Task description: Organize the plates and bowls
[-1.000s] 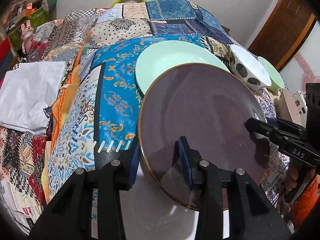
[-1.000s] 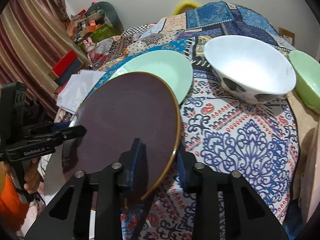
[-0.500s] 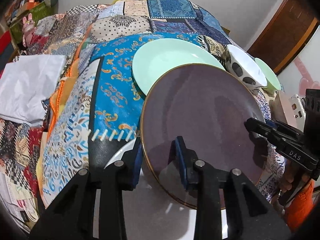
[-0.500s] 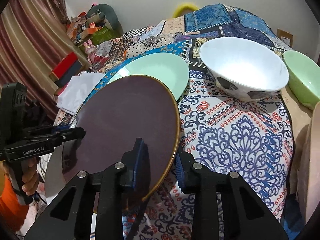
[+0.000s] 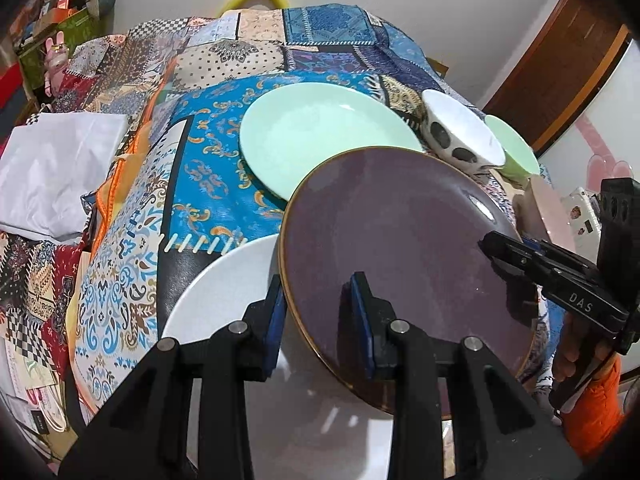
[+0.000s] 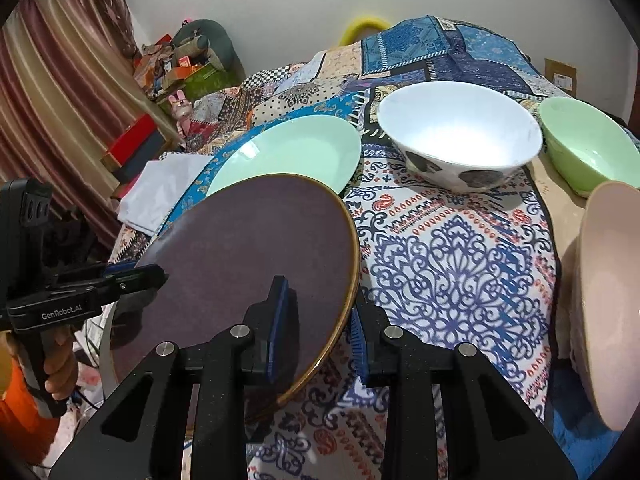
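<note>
A dark purple plate with a gold rim (image 5: 400,240) (image 6: 248,256) is held in the air between both grippers. My left gripper (image 5: 320,316) is shut on its left edge. My right gripper (image 6: 316,328) is shut on its right edge; it also shows in the left wrist view (image 5: 520,256). Under the purple plate lies a white plate (image 5: 224,292). A mint green plate (image 5: 320,132) (image 6: 288,152) lies just beyond on the patterned cloth.
A white bowl with dark spots (image 6: 460,136) and a green bowl (image 6: 588,148) stand at the back right. A pink bowl (image 6: 612,280) is at the right edge. A folded white cloth (image 5: 52,172) lies left.
Both grippers have lifted and drawn the purple plate back toward me. More of the white plate beneath shows, and the mint plate is less covered.
</note>
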A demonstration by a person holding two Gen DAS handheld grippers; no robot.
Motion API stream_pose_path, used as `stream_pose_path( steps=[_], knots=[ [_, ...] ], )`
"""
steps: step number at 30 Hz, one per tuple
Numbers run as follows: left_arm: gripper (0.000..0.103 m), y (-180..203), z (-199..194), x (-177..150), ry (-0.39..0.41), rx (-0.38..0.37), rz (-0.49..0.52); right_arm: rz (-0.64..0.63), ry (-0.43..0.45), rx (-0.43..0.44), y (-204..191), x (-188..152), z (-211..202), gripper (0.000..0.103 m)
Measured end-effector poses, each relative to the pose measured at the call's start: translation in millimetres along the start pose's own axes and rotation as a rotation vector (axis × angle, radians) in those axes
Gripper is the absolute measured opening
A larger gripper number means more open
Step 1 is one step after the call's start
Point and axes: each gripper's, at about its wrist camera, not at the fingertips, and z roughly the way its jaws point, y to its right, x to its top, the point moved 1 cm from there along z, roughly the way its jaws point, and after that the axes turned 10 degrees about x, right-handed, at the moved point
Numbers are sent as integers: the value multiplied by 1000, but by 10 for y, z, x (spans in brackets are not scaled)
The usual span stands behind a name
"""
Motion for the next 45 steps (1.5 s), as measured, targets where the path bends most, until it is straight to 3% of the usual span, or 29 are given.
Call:
stream_pose_path(
  steps=[22,45],
  knots=[
    [31,680,-385,-196,35,-6,75,8,84,-25,102,-266,-667,26],
    [31,1335,-28,-317,-59,-17,164,119,83,-58,644,-592,-863,26]
  ],
)
